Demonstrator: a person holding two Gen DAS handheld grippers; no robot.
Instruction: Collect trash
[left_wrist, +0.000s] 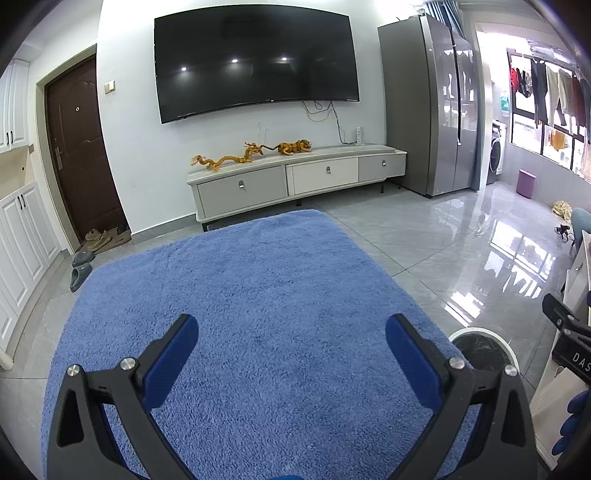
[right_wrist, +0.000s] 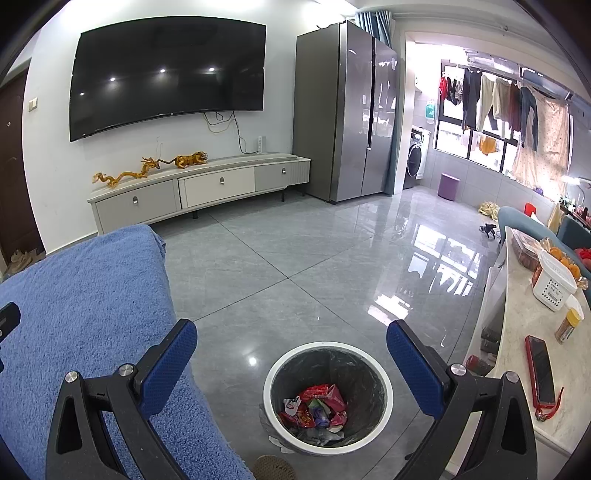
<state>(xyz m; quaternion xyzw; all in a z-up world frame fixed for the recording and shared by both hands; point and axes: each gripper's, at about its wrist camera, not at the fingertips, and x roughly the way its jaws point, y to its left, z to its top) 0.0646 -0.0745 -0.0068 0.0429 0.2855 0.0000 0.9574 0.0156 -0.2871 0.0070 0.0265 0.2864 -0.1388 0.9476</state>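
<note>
A round trash bin (right_wrist: 384, 398) with a white rim and dark liner stands on the grey tile floor. Crumpled red and coloured wrappers (right_wrist: 317, 408) lie in it. My right gripper (right_wrist: 291, 349) is open and empty, held above the bin. My left gripper (left_wrist: 291, 347) is open and empty over the blue rug (left_wrist: 240, 288). The bin's rim (left_wrist: 491, 334) shows at the right of the left wrist view, behind my right finger. No loose trash shows on the rug or floor.
A TV stand (left_wrist: 295, 177) with ornaments sits under a wall TV; a grey fridge (right_wrist: 343, 125) stands right of it. A marble counter (right_wrist: 524, 321) at the right holds a red phone (right_wrist: 541, 369), a jar and food boxes. Slippers (left_wrist: 81, 271) lie by the door.
</note>
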